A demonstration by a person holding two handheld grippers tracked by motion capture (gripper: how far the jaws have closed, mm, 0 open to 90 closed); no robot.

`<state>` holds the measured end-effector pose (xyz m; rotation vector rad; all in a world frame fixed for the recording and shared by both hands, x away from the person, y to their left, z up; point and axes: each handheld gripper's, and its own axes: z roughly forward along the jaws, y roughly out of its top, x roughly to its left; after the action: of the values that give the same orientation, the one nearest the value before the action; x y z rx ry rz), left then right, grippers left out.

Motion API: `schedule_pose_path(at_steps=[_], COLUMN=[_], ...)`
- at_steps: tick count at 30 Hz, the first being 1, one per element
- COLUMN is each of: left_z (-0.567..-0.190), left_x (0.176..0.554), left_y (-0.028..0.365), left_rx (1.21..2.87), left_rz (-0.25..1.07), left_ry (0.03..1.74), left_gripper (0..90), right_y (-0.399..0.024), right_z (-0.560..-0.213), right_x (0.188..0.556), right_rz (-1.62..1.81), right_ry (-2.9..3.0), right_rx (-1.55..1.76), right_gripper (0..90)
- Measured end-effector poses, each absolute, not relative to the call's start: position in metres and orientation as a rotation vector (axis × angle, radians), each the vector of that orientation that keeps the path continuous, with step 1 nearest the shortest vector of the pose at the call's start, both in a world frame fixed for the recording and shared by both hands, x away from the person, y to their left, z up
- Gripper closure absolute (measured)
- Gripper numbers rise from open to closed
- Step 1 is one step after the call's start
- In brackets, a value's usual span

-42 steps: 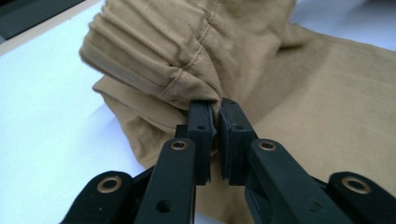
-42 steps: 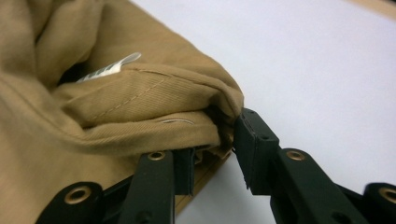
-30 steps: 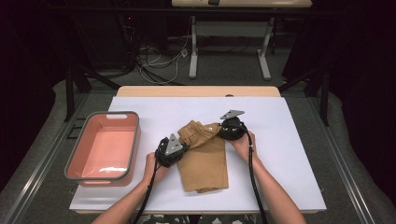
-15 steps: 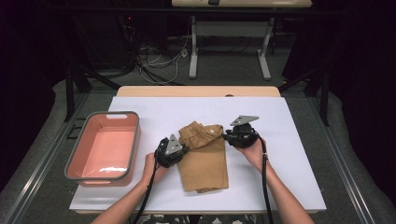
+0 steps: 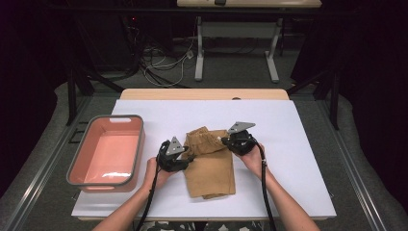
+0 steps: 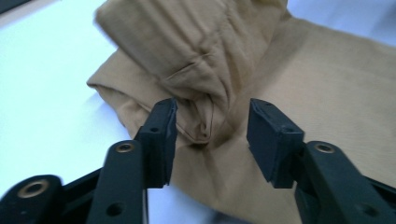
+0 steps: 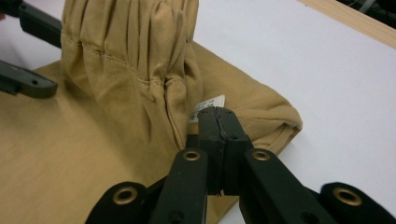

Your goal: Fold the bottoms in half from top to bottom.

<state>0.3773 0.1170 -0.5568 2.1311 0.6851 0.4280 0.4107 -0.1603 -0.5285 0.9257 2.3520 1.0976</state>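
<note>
A tan garment (image 5: 211, 168) lies folded on the white table top (image 5: 298, 159), its gathered waistband bunched up at the far end. At its left edge is my left gripper (image 5: 187, 157). Its jaws have just been opening, and they stand apart (image 6: 210, 126) around a bunched fold of the cloth (image 6: 327, 70) without pressing it. My right gripper (image 5: 224, 140) is at the garment's right edge. Its jaws have just been closing, and the pads now meet (image 7: 218, 116) against the cloth (image 7: 70, 154) beside a white label (image 7: 208, 102). I see no cloth between them.
A pink tray (image 5: 138, 149) with grey rim stands at the table's left side. White table top stretches right of and behind the garment. The left gripper's jaws (image 7: 28, 84) show at the left of the right gripper view. Beyond the table are cables and desk legs.
The right gripper has shifted slightly right and toward the person along the garment's right edge. The left hand has stayed in place.
</note>
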Motion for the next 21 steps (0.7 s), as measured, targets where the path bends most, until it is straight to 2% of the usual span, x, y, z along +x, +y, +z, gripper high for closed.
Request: schedule_pose_path(at_steps=[2, 6, 11, 18, 20, 21], left_z=[-0.556, -0.553, -0.552, -0.557, -0.556, -0.557], left_x=[0.377, 0.377, 0.379, 0.379, 0.378, 0.379], left_y=[0.121, 0.124, 0.125, 0.116, 0.115, 0.115], left_rx=[2.113, 2.122, 2.105, 2.087, 2.090, 2.089], left_rz=[0.413, 0.435, 0.487, 0.453, 0.438, 0.450], left_ry=[0.699, 0.699, 0.728, 0.717, 0.725, 0.738], left_gripper=[54.1, 68.2, 79.4, 81.7, 80.2, 76.5], right_y=[-0.161, -0.162, -0.164, -0.167, -0.169, -0.170], right_z=[-0.529, -0.531, -0.536, -0.536, -0.537, -0.538], right_x=[0.409, 0.404, 0.400, 0.391, 0.390, 0.389], right_rz=[1.096, 1.103, 1.092, 1.084, 1.098, 1.095], right_ry=[2.356, 2.361, 2.377, 2.397, 2.402, 2.395], right_rx=[0.918, 0.909, 0.895, 0.888, 0.894, 0.908], right_gripper=[90.0, 90.0, 90.0, 90.0, 89.4, 86.9])
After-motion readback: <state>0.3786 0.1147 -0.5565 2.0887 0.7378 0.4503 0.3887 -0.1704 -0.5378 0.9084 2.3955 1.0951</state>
